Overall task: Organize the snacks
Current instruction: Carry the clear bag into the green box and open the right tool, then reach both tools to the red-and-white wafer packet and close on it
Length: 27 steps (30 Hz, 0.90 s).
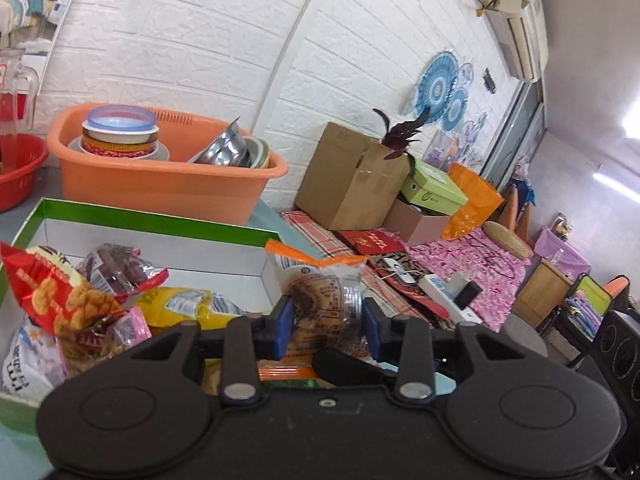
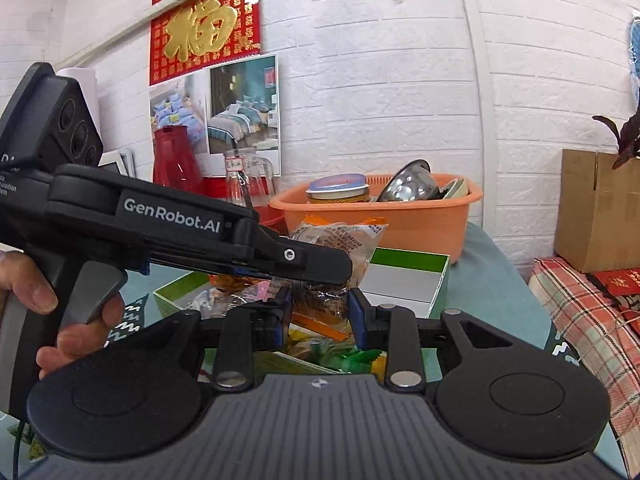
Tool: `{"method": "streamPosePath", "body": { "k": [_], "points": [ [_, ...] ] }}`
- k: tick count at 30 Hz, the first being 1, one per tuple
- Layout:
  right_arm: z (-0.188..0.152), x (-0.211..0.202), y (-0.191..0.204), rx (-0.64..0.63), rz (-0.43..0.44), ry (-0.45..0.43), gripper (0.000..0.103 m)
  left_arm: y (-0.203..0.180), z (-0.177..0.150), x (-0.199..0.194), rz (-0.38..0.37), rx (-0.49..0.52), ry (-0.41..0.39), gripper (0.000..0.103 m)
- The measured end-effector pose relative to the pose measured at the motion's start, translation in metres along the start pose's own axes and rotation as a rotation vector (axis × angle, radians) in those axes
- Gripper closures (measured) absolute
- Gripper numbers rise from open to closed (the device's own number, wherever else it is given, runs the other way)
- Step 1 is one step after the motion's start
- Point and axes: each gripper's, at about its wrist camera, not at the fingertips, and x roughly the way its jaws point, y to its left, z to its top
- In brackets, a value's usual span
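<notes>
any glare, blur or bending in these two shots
Left wrist view: strong window glare at the right edge, brick wall lines bow from the fisheye, air conditioner soft. Right wrist view: evenly lit, snack packet sharp, cardboard box curves toward the rim.

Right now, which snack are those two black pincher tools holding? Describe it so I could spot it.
Find the orange tub of bowls by the white brick wall, then the green-rimmed box before it. Above that box's corner hangs a clear packet with brown printing and orange ends, pinched by both grippers; the other snacks lie loose.
</notes>
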Motion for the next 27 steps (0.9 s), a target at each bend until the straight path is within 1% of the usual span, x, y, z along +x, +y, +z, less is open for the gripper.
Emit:
{"method": "streamPosePath", "body": {
  "k": [1,2,3,5,6,10,15,16,19,22,24,27],
  "points": [
    [-0.004,0.005,-0.003,-0.003,-0.011,0.005,0.047,0.002,-0.001,0.004,0.032,-0.001,-0.001,0.019],
    [-0.008,0.011,-0.005,-0.005,-0.031,0.015,0.037,0.003,-0.003,0.006,0.077,-0.003,0.001,0.000],
    [-0.012,0.015,-0.008,0.001,-0.050,0.031,0.020,0.004,-0.005,0.006,0.108,-0.001,-0.004,0.000],
    [-0.018,0.015,-0.011,0.013,-0.061,0.031,0.002,0.007,-0.007,0.001,0.125,0.006,-0.017,0.000],
    [-0.019,0.013,-0.012,0.012,-0.060,0.021,0.000,0.009,-0.008,-0.003,0.134,-0.002,-0.017,0.000],
    [-0.018,0.003,-0.006,0.029,-0.077,0.019,0.000,0.009,-0.009,-0.019,0.142,-0.019,-0.018,0.000],
    [-0.012,-0.026,0.011,0.051,-0.064,0.004,0.000,-0.005,-0.013,-0.057,0.152,-0.002,-0.044,0.000],
    [-0.012,-0.031,0.015,0.053,-0.061,0.020,0.000,-0.009,-0.015,-0.066,0.158,0.001,-0.047,0.000],
    [-0.013,-0.040,0.029,0.068,-0.025,0.114,0.000,-0.014,-0.023,-0.091,0.172,-0.008,-0.047,0.000],
    [-0.021,-0.047,0.041,0.103,0.025,0.192,0.000,-0.013,-0.035,-0.114,0.173,-0.041,-0.016,0.000],
    [-0.028,-0.051,0.050,0.127,0.049,0.217,0.000,-0.012,-0.045,-0.127,0.176,-0.054,0.002,0.000],
    [-0.038,-0.059,0.064,0.156,0.030,0.225,0.000,-0.010,-0.061,-0.147,0.194,-0.053,0.016,0.000]
  ]
}}
